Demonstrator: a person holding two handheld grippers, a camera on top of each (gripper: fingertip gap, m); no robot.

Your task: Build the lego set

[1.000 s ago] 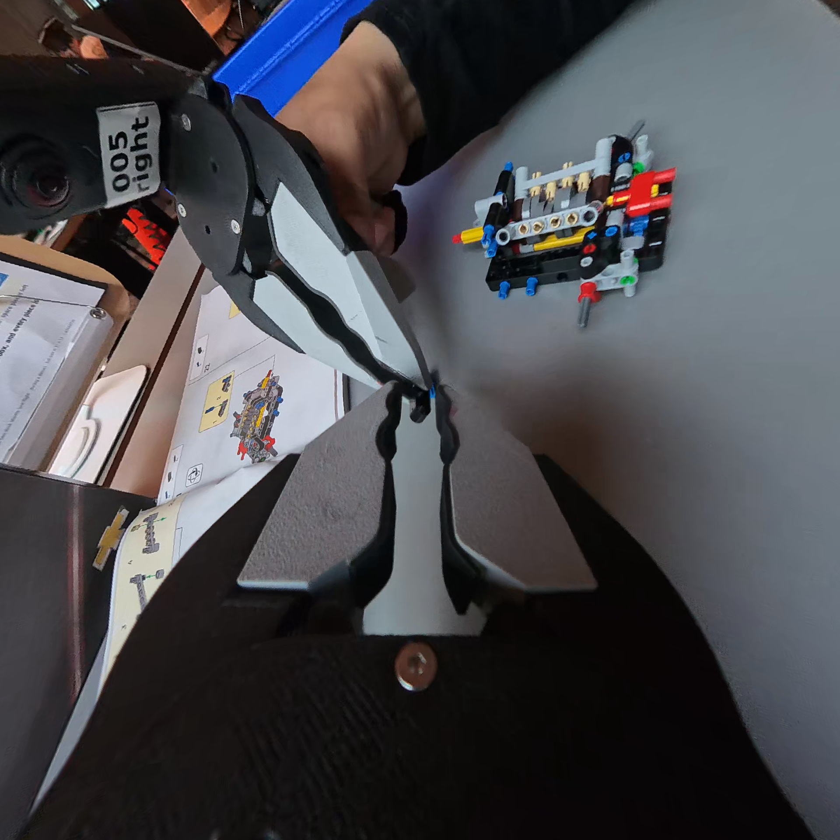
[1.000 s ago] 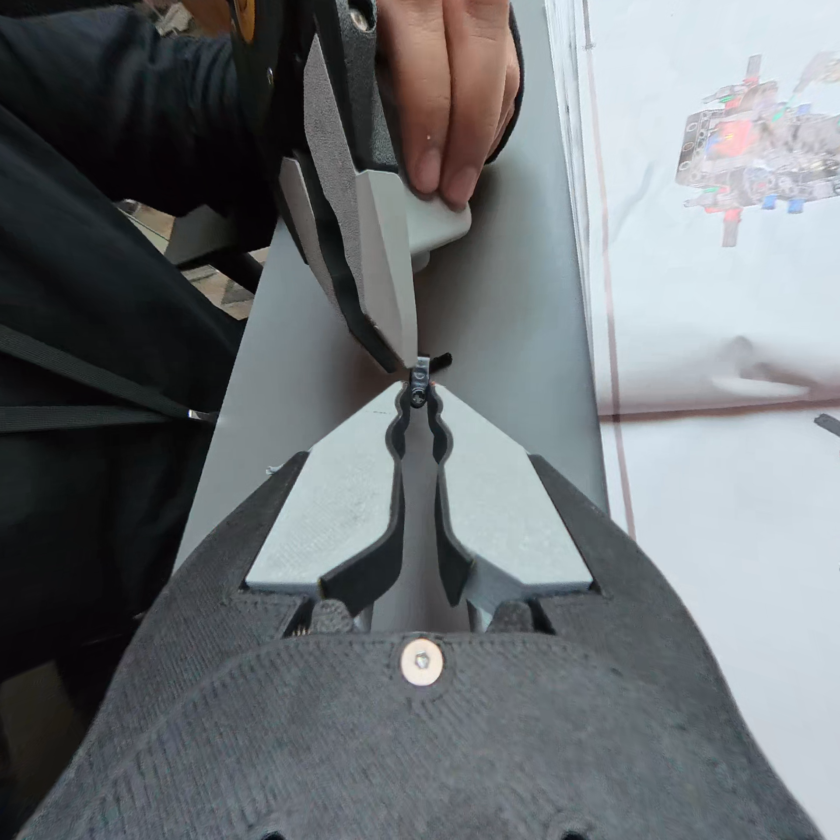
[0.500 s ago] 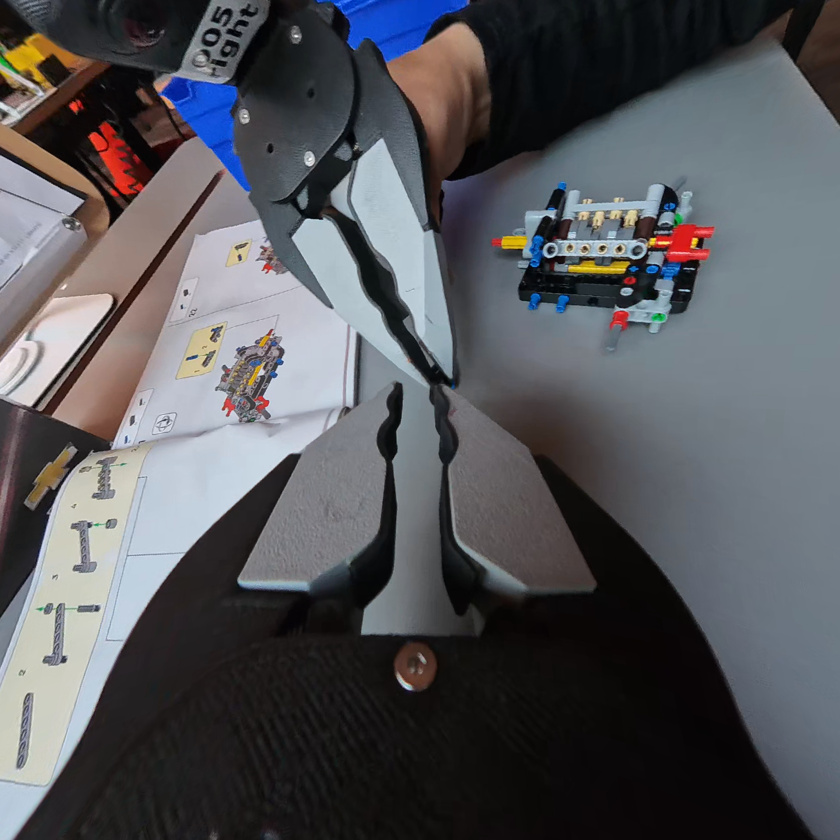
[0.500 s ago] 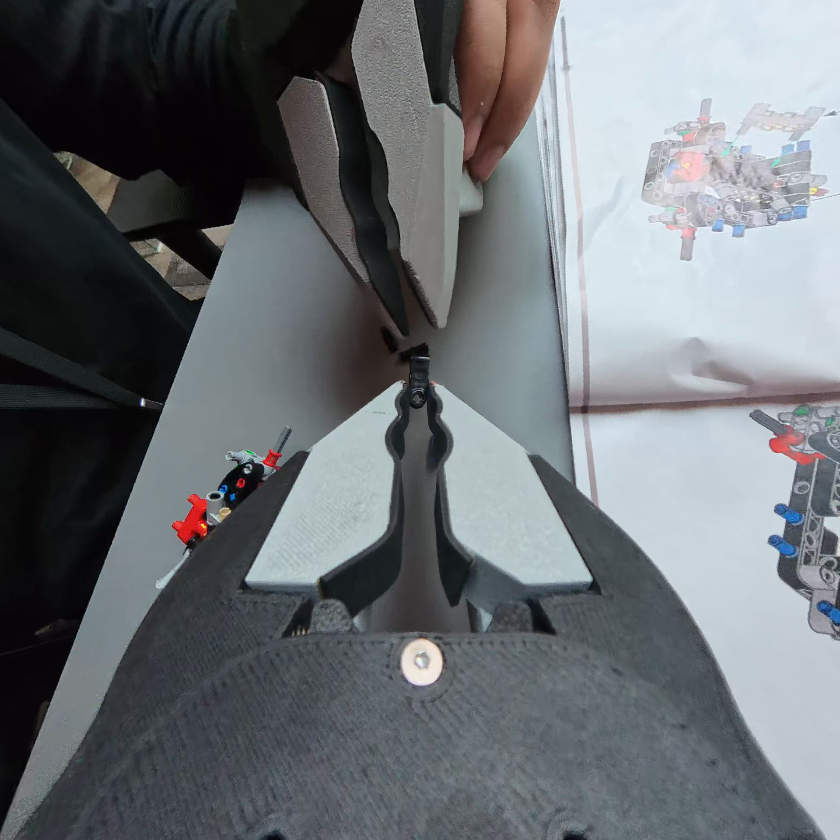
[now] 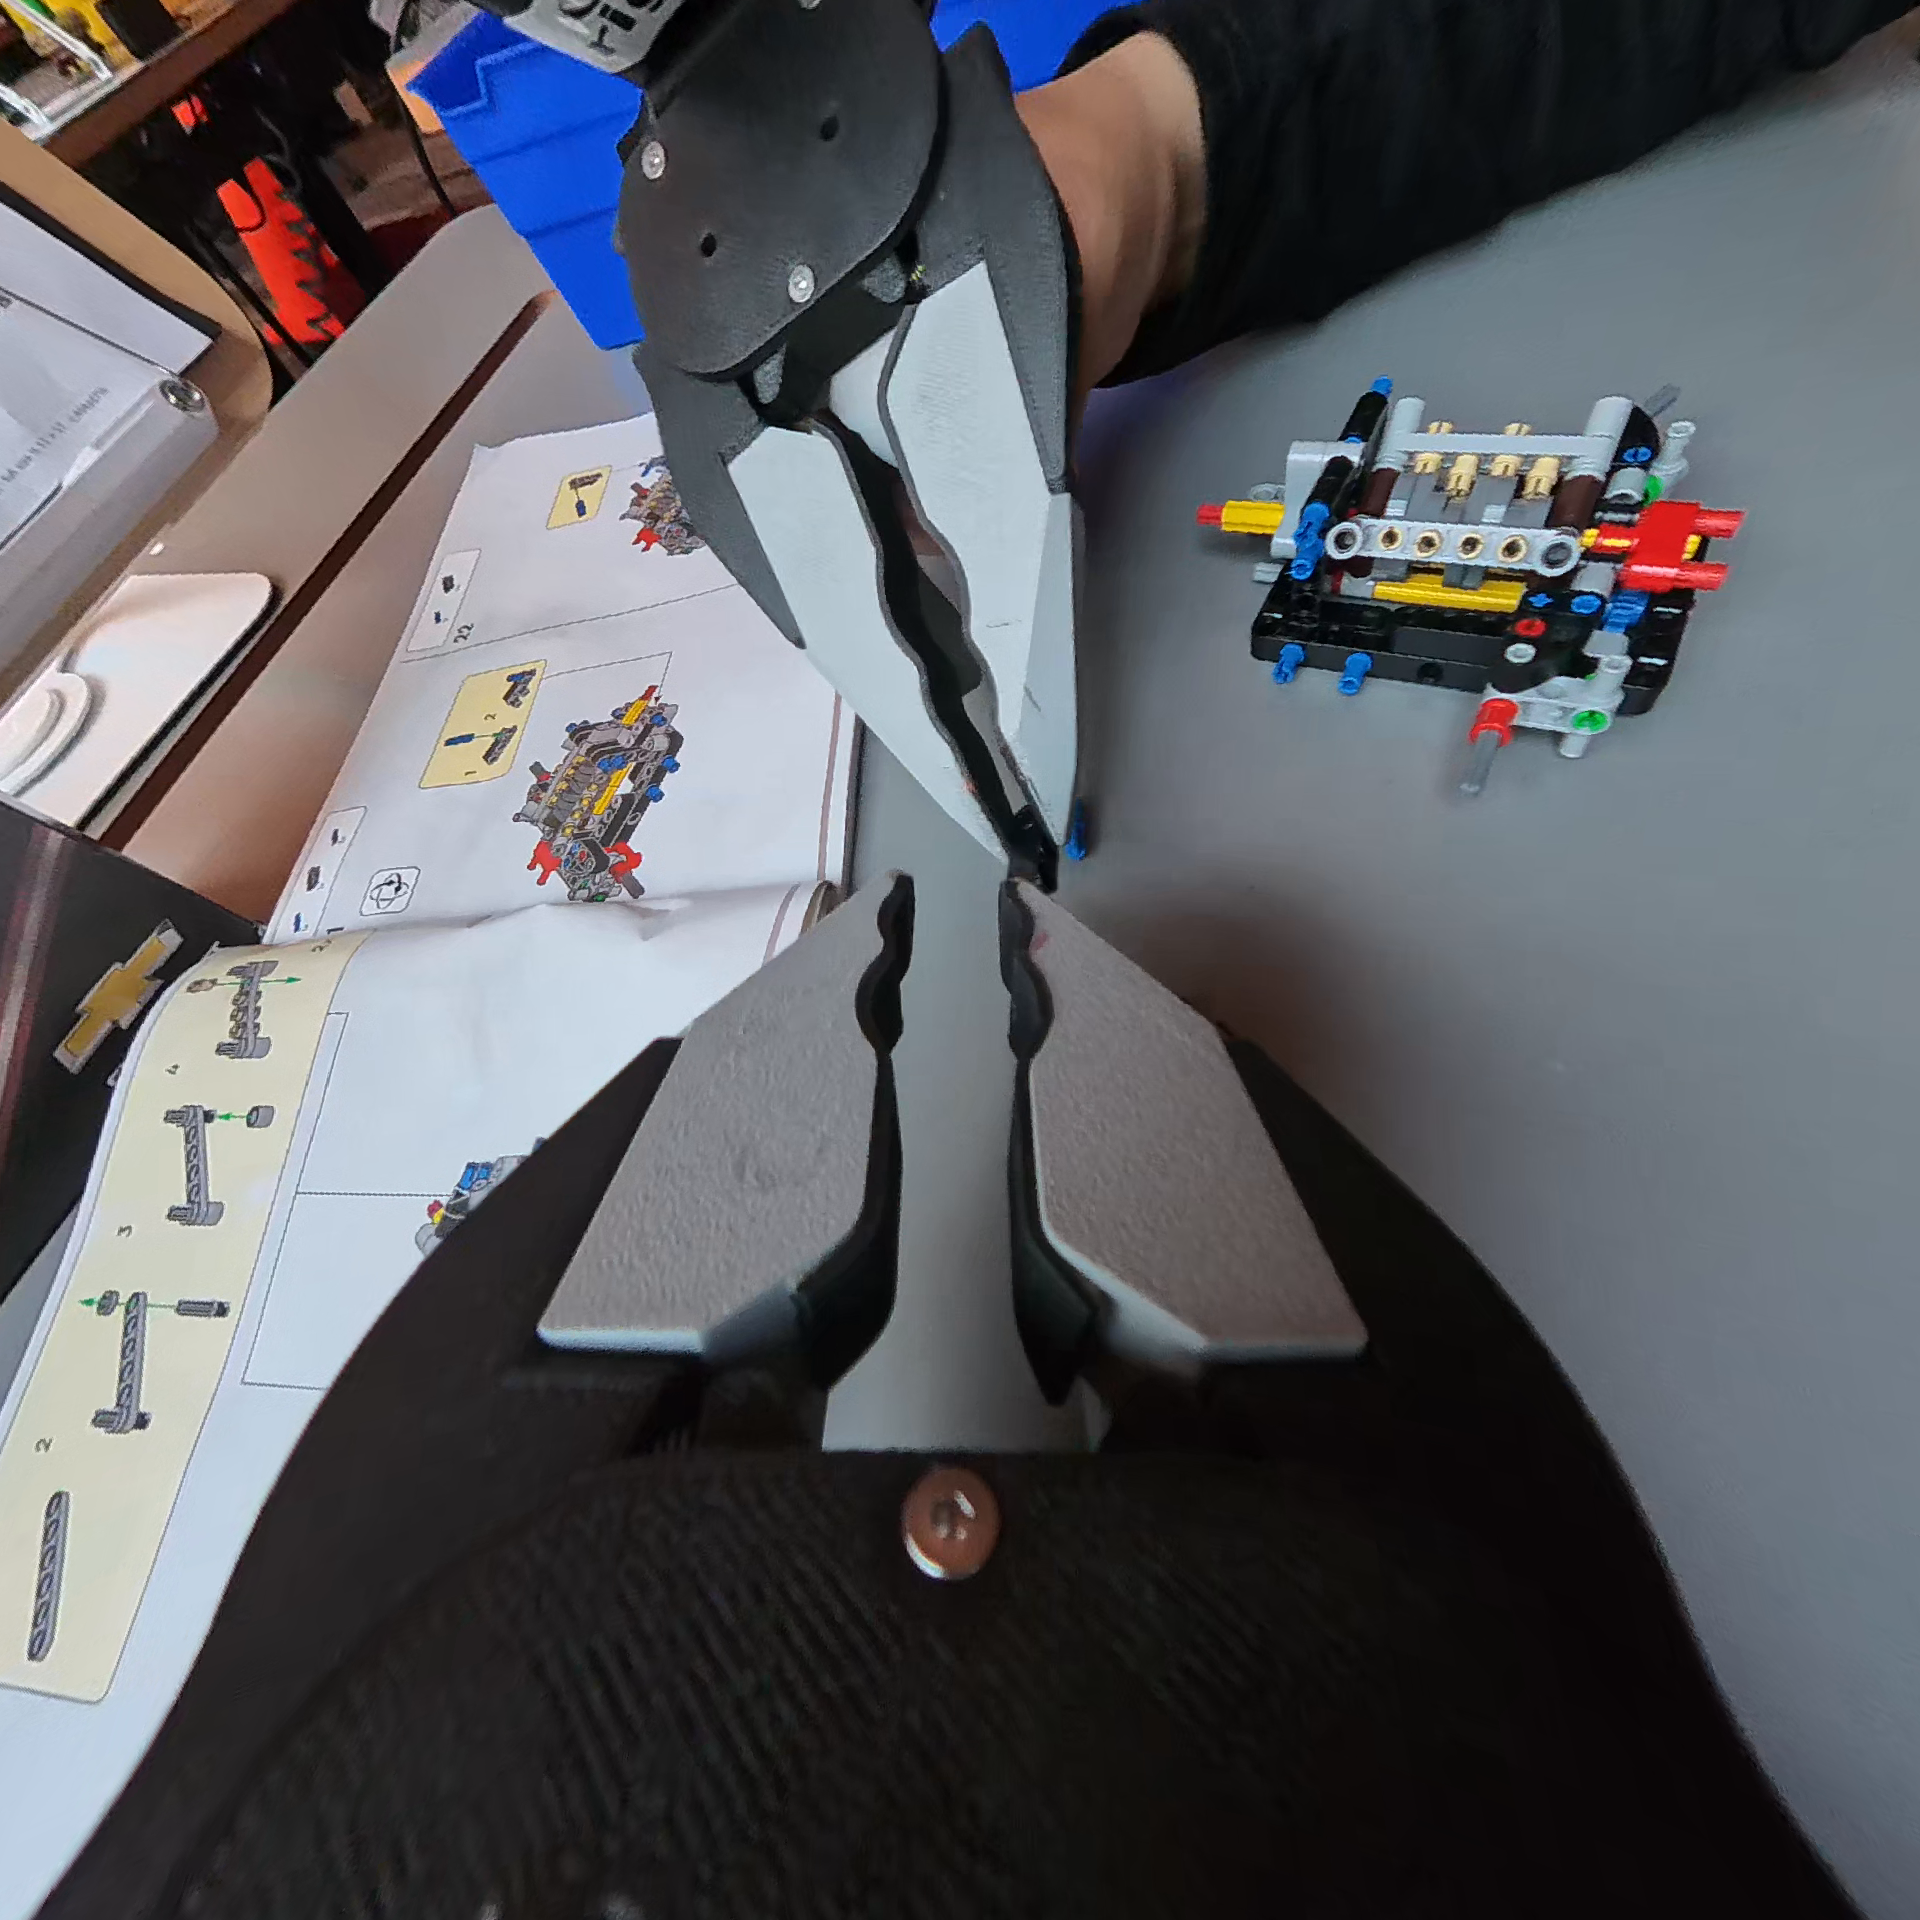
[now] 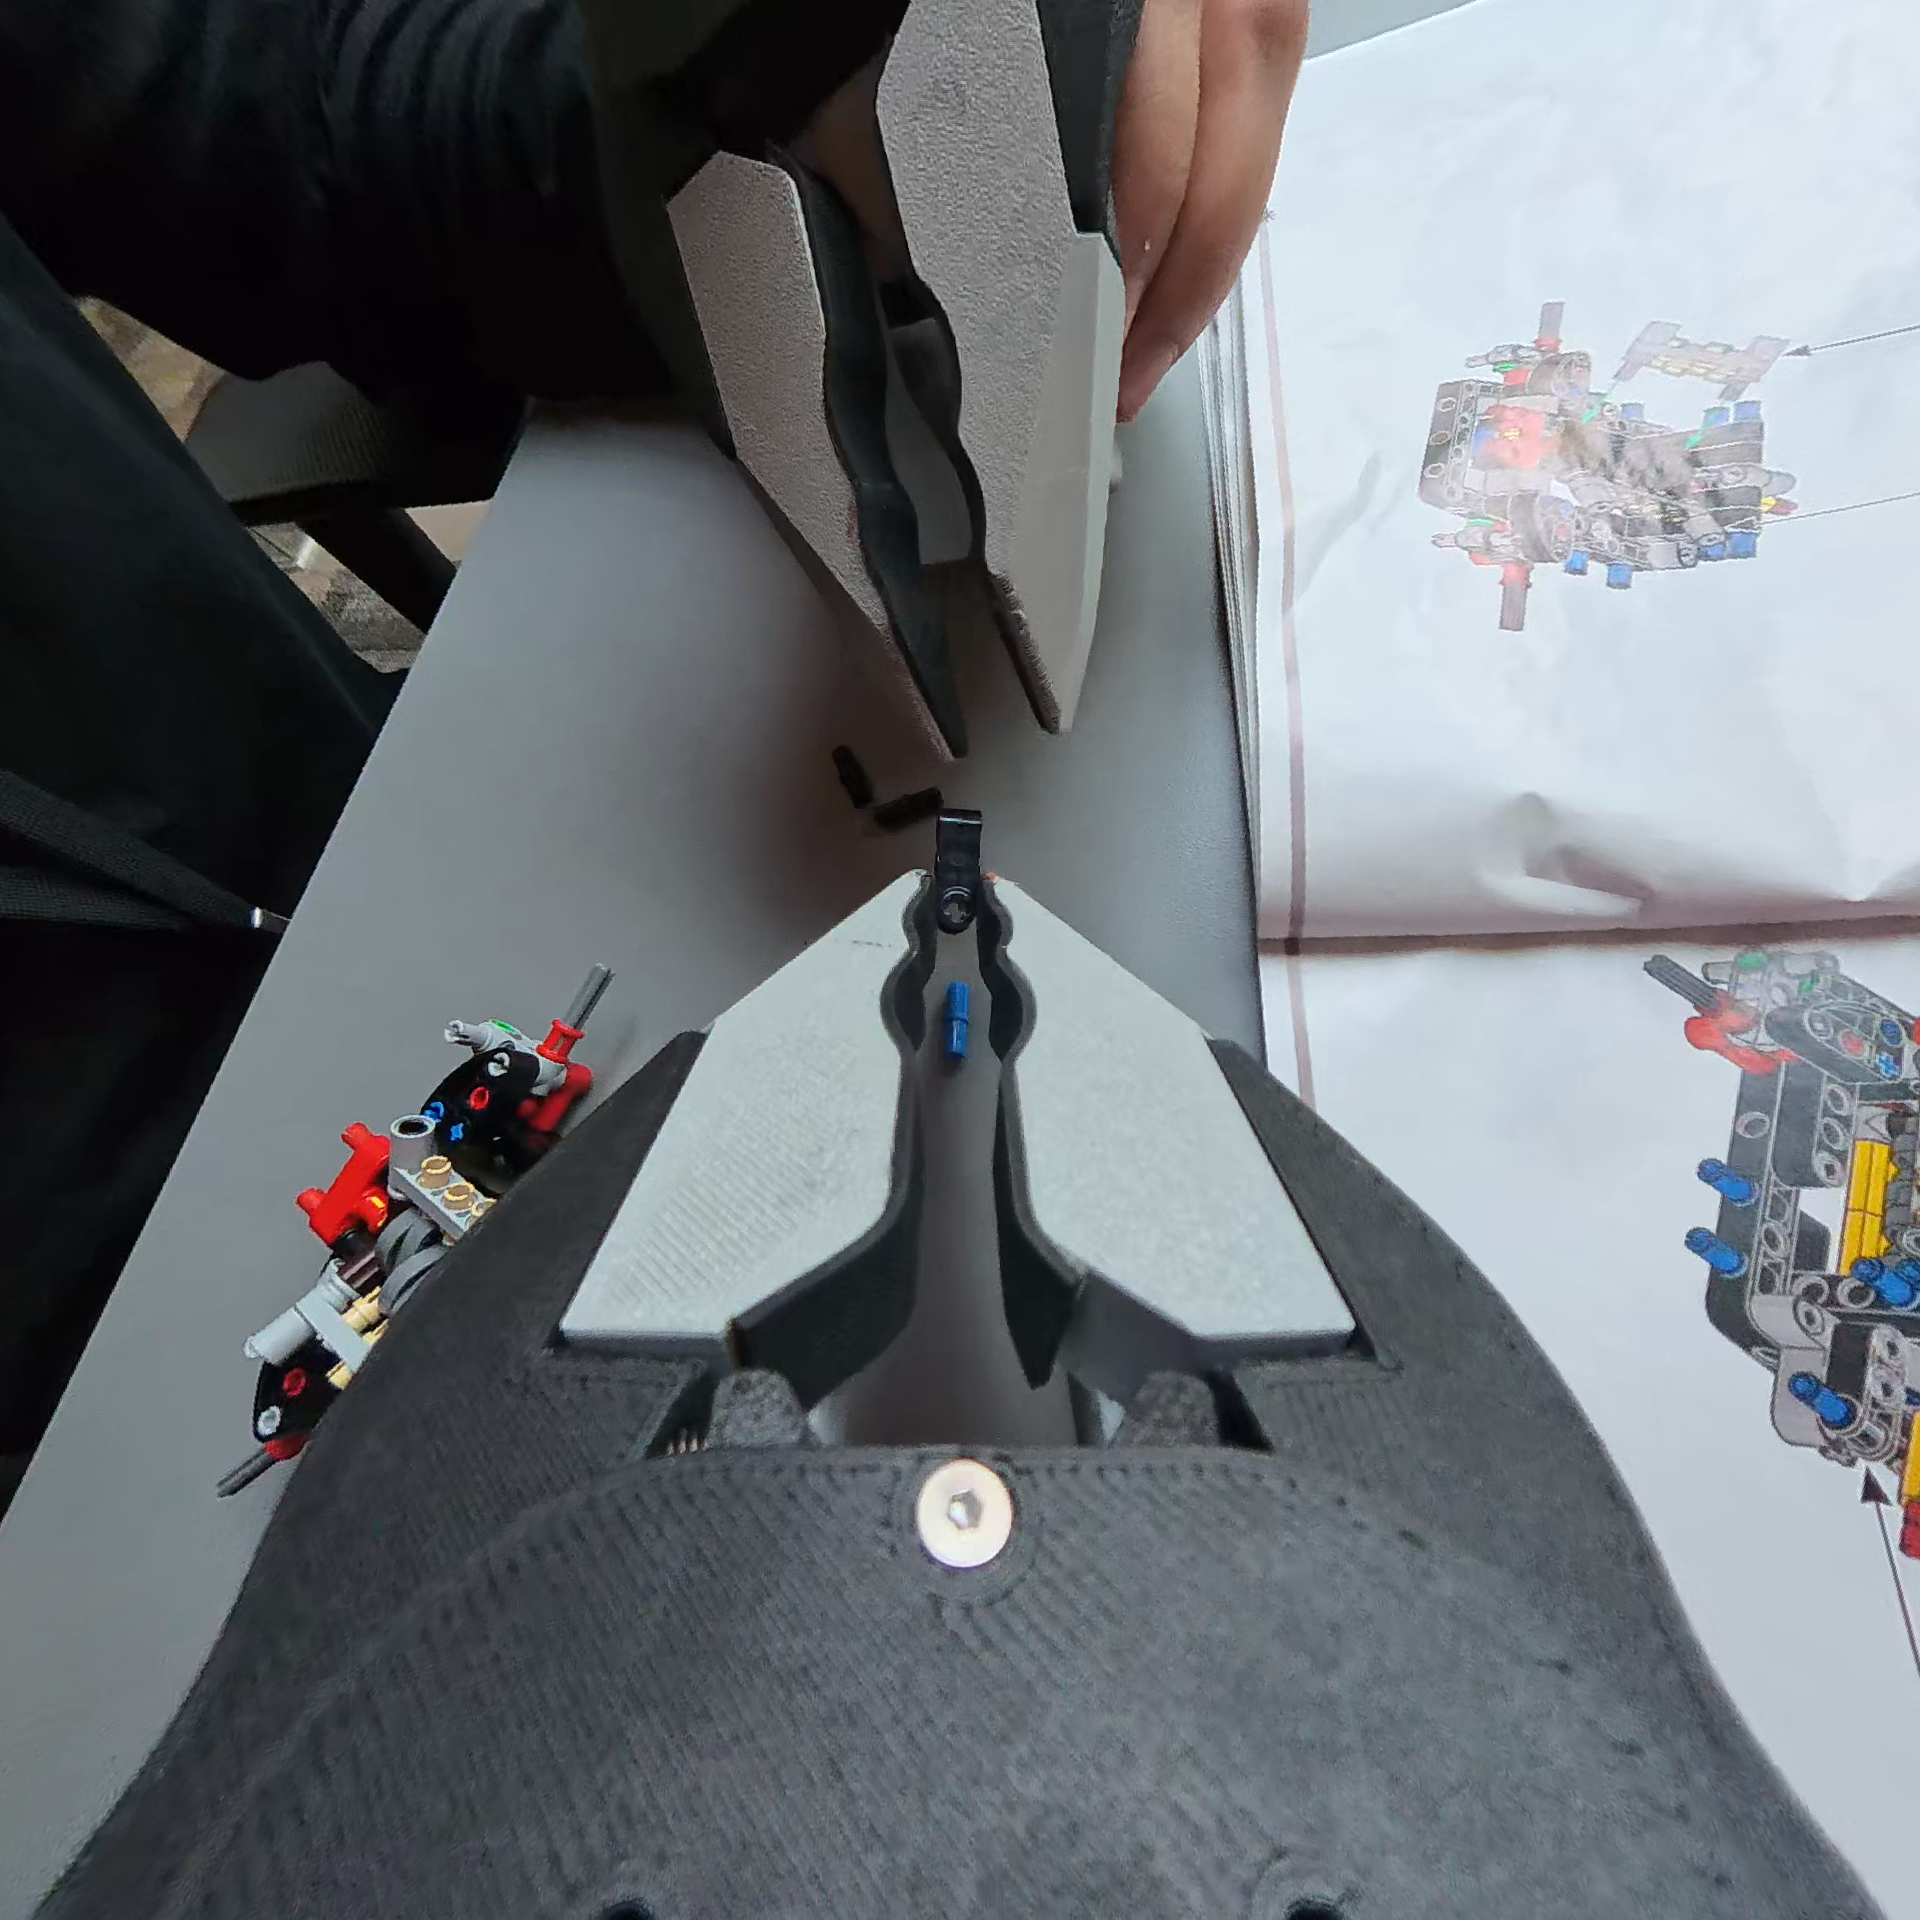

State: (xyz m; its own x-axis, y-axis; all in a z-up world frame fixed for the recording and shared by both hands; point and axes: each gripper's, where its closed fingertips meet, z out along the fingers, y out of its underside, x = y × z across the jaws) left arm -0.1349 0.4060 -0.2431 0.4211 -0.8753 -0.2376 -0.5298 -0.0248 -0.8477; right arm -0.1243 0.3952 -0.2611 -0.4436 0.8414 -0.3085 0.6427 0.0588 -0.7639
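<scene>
Lego assembly point(image 5: 1475, 561): black frame with grey beams, tan pins, red, yellow and blue parts; rests on the grey tabletop point(image 5: 1455, 1143), well apart from both grippers.
Black connector piece point(image 6: 956, 868): clamped at the tips of the right gripper point(image 6: 958, 896), jaws closed on it, above the tabletop.
Blue pin point(image 6: 954, 1021): lies loose on the tabletop beneath the right gripper.
2 small black pins point(image 6: 881, 792): lie on the tabletop just beyond the connector.
Left gripper point(image 5: 954, 894): released, jaws parted with a narrow gap, nothing between them, tips near the right gripper's tips.
Instruction booklet point(image 5: 499, 831): open, beside the grippers.
Blue bin point(image 5: 540, 156): behind.
</scene>
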